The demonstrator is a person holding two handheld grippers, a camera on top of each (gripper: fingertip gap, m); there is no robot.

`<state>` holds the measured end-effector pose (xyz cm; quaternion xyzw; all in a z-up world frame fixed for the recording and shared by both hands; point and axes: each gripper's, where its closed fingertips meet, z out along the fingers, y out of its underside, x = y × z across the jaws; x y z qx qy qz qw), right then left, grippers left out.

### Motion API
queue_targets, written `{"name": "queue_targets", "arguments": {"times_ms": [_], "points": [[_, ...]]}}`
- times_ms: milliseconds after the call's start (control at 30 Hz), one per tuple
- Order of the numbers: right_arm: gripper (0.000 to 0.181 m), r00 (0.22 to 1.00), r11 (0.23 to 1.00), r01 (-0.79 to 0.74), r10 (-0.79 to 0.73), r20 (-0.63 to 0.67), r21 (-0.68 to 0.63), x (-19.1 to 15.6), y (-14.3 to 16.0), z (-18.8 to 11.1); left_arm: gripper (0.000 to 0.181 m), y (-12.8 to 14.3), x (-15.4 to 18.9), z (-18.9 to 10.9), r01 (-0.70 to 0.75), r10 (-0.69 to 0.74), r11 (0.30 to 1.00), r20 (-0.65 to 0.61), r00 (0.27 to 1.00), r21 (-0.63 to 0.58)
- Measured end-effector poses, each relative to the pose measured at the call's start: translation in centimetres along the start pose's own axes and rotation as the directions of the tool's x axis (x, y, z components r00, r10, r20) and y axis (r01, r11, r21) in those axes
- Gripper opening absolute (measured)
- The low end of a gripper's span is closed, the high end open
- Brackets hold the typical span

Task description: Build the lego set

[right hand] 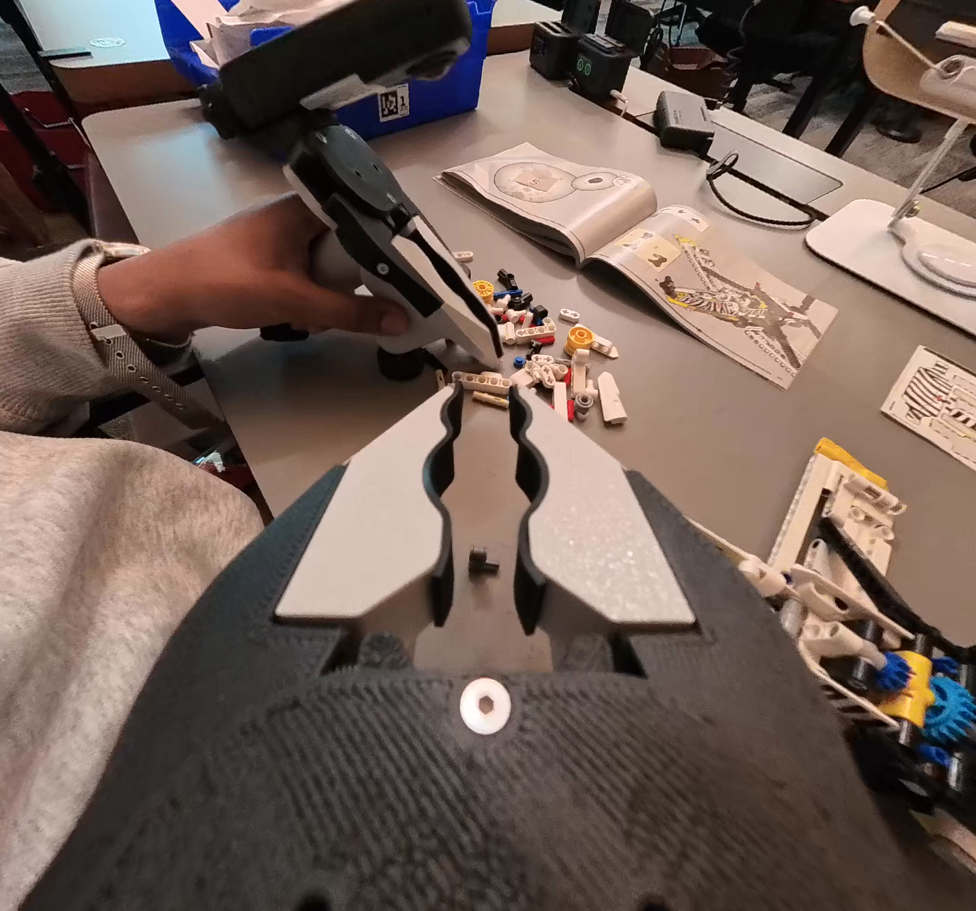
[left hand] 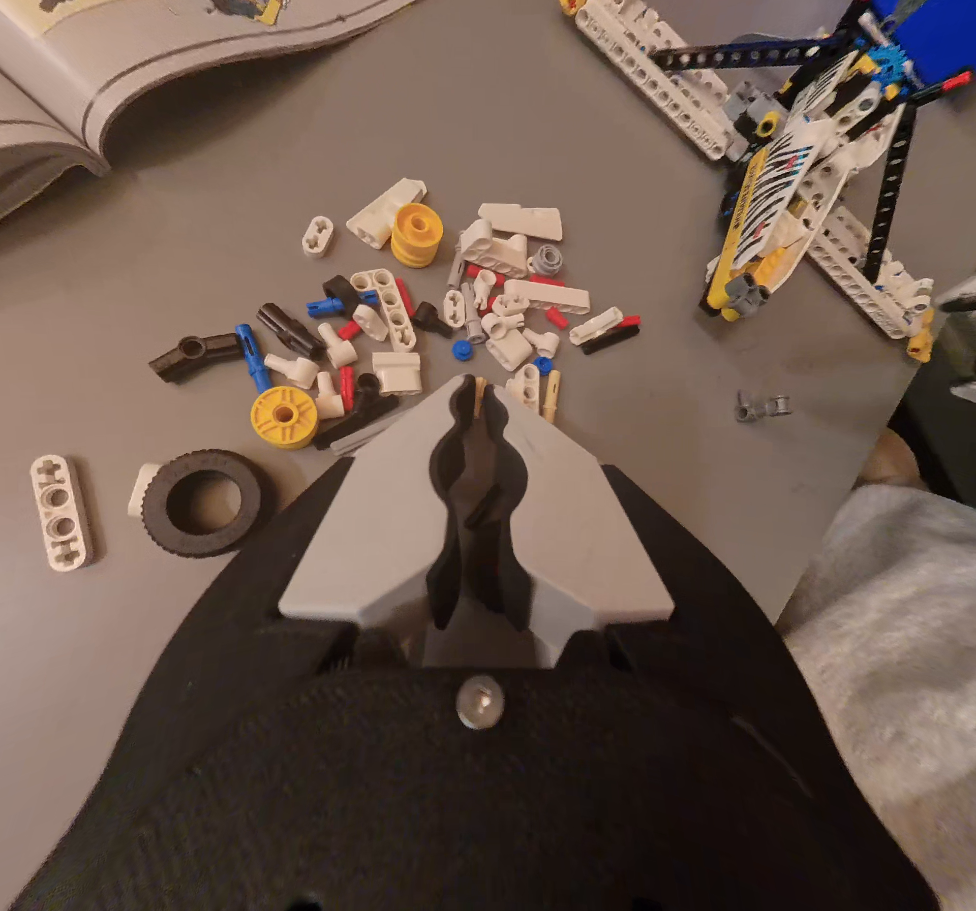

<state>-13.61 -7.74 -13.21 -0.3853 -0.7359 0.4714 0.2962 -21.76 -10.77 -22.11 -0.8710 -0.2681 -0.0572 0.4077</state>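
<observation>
A tan peg (left hand: 480,390) sits pinched at the very tips of the left tongs (left hand: 479,393), clenched on it at the near edge of the loose pile of pieces (left hand: 417,315). Just right of those tips lies a second tan peg (left hand: 551,393). The right tongs (right hand: 485,400) hang released, jaws apart, nothing between them, with that second peg (right hand: 490,399) lying just past their tips. The half-built model (left hand: 792,157) stands far right on the desk (left hand: 264,157), and the open booklet (left hand: 158,30) lies far left.
</observation>
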Motion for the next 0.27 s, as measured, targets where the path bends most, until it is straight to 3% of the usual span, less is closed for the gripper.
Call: {"name": "queue_targets", "arguments": {"times_ms": [67,133,200,267], "points": [[0.016,1.000,1.000,0.003,-0.003,-0.003,0.003,0.1,0.0,-0.1,0.000,-1.2,1.1,-0.8,0.015,-0.008,0.996,-0.074,0.997,0.093],[0.016,1.000,1.000,0.018,-0.017,-0.015,0.014,0.2,-0.3,-0.1,0.000,-3.7,3.2,-2.9,0.134,-0.064,0.959,-0.271,0.960,0.248],[0.017,0.998,0.998,0.056,-0.054,-0.045,0.041,0.3,-1.0,-0.1,0.000,-6.6,5.5,-6.4,0.380,-0.122,0.852,-0.568,0.814,0.361],[0.020,0.988,0.988,0.129,-0.121,-0.098,0.083,0.3,-2.2,0.0,0.000,-8.4,7.0,-9.4,0.592,-0.130,0.737,-0.792,0.597,0.326]]}}
